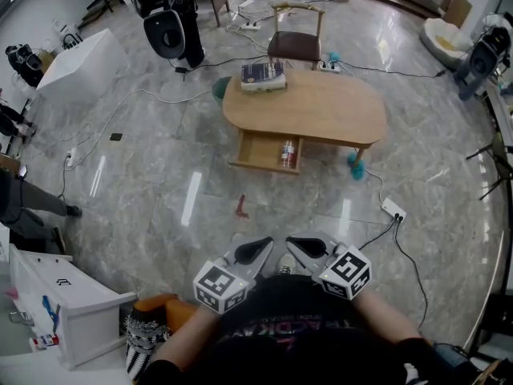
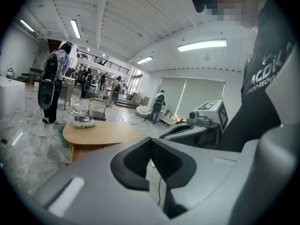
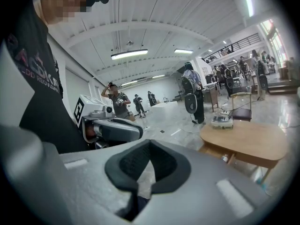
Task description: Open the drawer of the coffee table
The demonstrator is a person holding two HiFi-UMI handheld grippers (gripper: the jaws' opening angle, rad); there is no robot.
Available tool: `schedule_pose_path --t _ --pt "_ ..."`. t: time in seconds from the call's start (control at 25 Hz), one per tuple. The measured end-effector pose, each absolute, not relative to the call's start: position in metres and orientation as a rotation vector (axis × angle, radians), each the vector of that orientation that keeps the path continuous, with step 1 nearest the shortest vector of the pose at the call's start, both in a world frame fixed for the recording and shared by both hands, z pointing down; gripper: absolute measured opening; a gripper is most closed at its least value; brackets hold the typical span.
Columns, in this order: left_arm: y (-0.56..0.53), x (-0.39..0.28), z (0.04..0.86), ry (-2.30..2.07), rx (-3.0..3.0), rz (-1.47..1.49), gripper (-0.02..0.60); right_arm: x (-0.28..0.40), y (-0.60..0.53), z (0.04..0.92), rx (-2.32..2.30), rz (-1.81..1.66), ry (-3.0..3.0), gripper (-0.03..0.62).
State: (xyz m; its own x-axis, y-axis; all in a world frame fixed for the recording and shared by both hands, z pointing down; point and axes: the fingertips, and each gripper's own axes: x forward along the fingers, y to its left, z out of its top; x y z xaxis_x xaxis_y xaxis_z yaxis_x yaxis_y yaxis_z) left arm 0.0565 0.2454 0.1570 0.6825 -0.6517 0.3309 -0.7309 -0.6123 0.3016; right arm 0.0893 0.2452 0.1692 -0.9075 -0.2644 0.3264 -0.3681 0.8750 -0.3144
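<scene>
An oval wooden coffee table (image 1: 321, 107) stands on the marble floor well ahead of me, with its drawer (image 1: 260, 152) pulled out toward me and a small can (image 1: 288, 152) lying inside. A book (image 1: 263, 74) rests on the table's left end. My left gripper (image 1: 258, 251) and right gripper (image 1: 304, 246) hang close to my body, far from the table, both shut with nothing between their fingers. The table (image 2: 98, 132) shows at the left in the left gripper view. In the right gripper view the table (image 3: 246, 142) shows at the right.
A chair (image 1: 295, 42) stands behind the table. Cables and a power strip (image 1: 393, 209) lie on the floor to the right. A white cabinet (image 1: 60, 303) is at my near left, a white box (image 1: 80, 58) at the far left, and a speaker stand (image 1: 168, 30) behind.
</scene>
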Motion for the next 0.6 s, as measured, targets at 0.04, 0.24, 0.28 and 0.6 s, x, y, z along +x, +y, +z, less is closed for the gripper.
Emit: schedule_pose_path --t 0.04,0.24,0.28,0.6 --pt "0.2448 0.0570 0.1570 -1.075 2.484 0.263 0.006 0.0896 0.2449 0.1694 0.477 0.544 -2.771 0.002" --pt "0.2429 0.0570 0.1573 -1.073 2.483 0.267 0.006 0.0899 0.2425 0.1694 0.481 0.546 -2.771 0.002" --pt "0.2423 0.0566 0.1575 -1.073 2.483 0.267 0.006 0.0892 0.2423 0.1692 0.477 0.547 -2.772 0.002" --pt "0.2392 0.0582 0.1587 -1.076 2.483 0.269 0.006 0.0900 0.2396 0.1709 0.471 0.550 -2.775 0.002"
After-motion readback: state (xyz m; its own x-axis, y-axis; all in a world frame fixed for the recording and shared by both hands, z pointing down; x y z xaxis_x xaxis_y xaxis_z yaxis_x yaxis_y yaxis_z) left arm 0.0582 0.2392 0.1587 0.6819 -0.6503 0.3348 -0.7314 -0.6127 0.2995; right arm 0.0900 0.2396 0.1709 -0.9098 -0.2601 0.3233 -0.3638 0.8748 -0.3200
